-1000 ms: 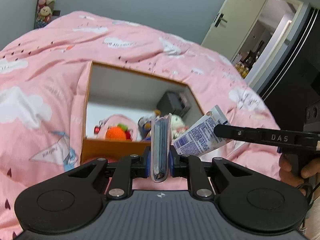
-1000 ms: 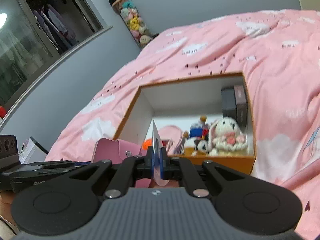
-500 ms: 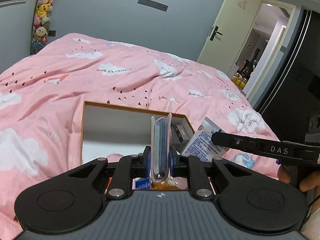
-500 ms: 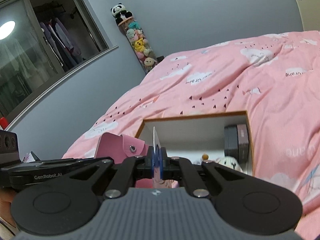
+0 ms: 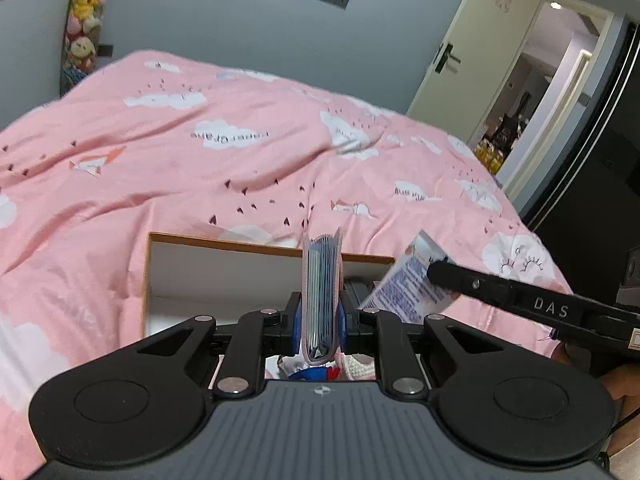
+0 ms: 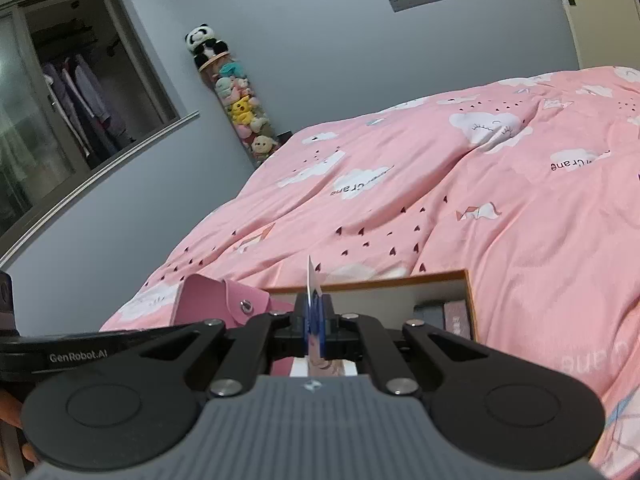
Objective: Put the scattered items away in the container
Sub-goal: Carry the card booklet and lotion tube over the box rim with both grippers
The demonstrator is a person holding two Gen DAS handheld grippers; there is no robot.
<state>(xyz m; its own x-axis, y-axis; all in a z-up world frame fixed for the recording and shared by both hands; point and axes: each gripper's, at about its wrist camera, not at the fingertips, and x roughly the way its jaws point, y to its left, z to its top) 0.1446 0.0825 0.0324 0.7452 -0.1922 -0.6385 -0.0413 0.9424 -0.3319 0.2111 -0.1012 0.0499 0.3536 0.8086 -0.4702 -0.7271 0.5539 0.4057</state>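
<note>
The left tool (image 5: 320,320) is clamped narrow on a pink card wallet (image 5: 321,292), which stands on edge between the pads at the centre of the left wrist view, its long axis pointing up and away along the fingers. The right tool (image 6: 316,320) is pinched almost fully closed on a flat white-and-blue tube (image 5: 408,284); in its own view the tube shows only as a thin upright sliver, while in the left view it sticks out at the right of centre. The orange-rimmed box (image 5: 224,268) sits on the pink bed (image 5: 200,160), just beyond and below both tools in the lower middle of each frame, with a dark case (image 6: 440,314) against its right wall and soft toys glimpsed under the fingers. Both held things appear to hang over the box's near part, so to my eye the coming move turns on lowering and letting go; neither hand looks clearly nearer.
</note>
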